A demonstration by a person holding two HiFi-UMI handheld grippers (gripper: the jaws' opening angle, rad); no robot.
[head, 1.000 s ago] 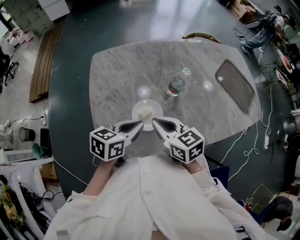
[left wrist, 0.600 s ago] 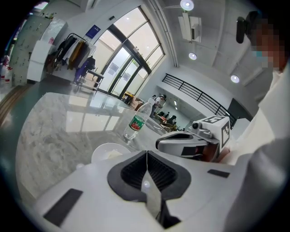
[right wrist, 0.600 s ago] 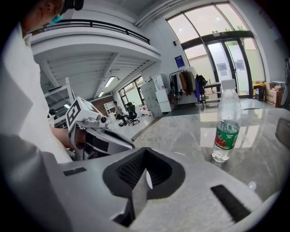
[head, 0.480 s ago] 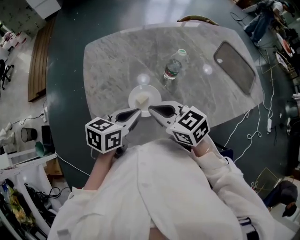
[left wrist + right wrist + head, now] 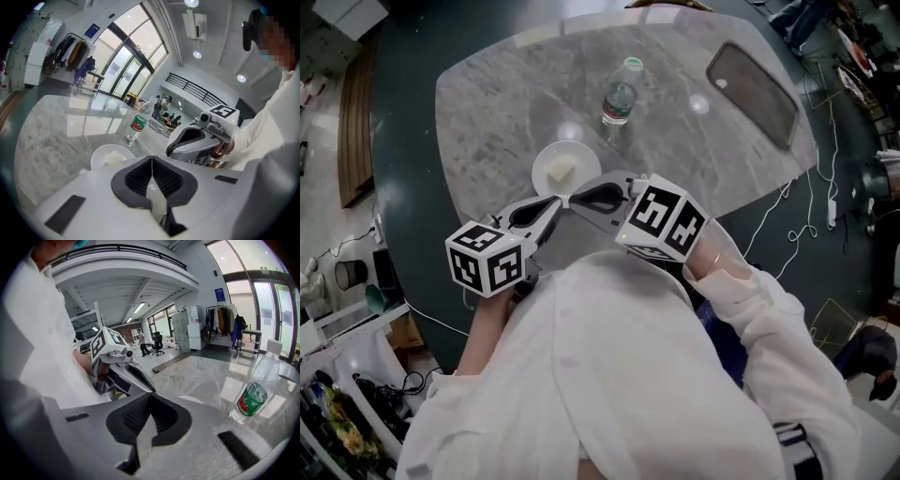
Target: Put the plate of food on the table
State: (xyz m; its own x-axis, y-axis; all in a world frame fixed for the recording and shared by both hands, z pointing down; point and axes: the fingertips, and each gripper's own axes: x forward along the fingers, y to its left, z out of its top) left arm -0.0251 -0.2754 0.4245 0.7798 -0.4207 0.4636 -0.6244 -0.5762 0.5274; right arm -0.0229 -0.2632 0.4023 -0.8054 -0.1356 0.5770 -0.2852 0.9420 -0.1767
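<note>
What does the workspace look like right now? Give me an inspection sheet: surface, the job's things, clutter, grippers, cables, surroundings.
Surface: marble table, glossy.
Job's things: white plate with a pale piece of food, resting on the table near the person's edge.
Clutter: water bottle upright beyond the plate; dark tray at the table's far right.
Grippers: left gripper and right gripper both shut and empty, tips by the plate's near rim.
Cables: white cable on the floor right of the table.
Surroundings: dark floor; wooden board at left.
</note>
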